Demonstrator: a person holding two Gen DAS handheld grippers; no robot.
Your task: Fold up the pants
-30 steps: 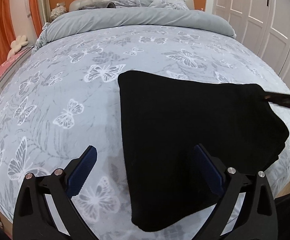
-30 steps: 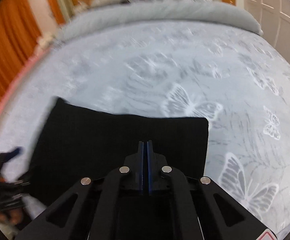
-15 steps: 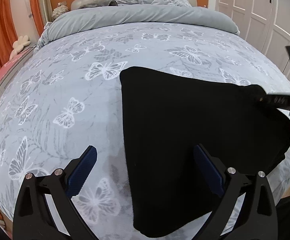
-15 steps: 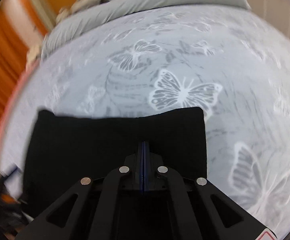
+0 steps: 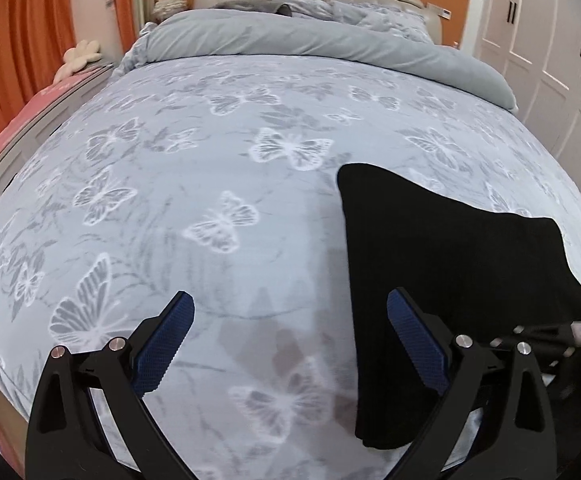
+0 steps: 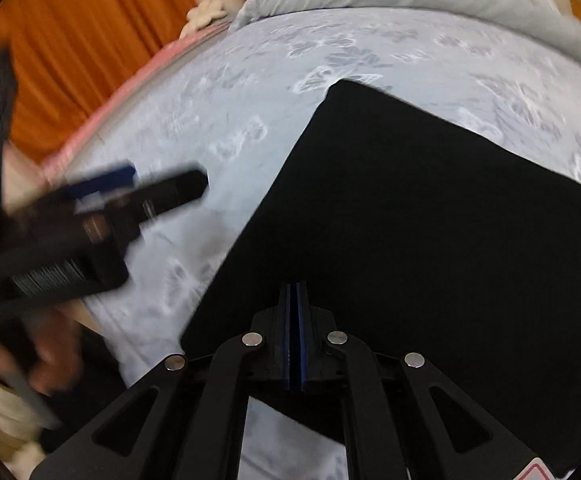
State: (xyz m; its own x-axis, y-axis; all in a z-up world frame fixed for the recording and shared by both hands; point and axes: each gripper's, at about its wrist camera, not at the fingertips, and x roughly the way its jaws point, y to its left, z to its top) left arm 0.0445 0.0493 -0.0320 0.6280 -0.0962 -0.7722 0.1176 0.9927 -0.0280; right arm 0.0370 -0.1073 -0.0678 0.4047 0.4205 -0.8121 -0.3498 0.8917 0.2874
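The black pants (image 5: 430, 264) lie folded into a flat dark stack on the butterfly-print bed cover, near the bed's front right edge. My left gripper (image 5: 290, 320) is open and empty, hovering over bare cover just left of the pants; its right finger overlaps the stack's left edge. In the right wrist view the pants (image 6: 430, 208) fill the centre. My right gripper (image 6: 295, 292) is shut, its tips over the stack's near edge; whether cloth is pinched I cannot tell. The left gripper shows blurred at the left of the right wrist view (image 6: 102, 196).
The bed cover (image 5: 210, 168) stretches far and left. A rolled grey duvet (image 5: 310, 40) and headboard lie at the far end. Orange curtains (image 5: 18, 40) hang on the left, white wardrobe doors (image 5: 550, 40) on the right. The bed's front edge is close below me.
My left gripper has shifted left, so the pants now sit at the right of its view. The right gripper has swung round toward the left and stays shut.
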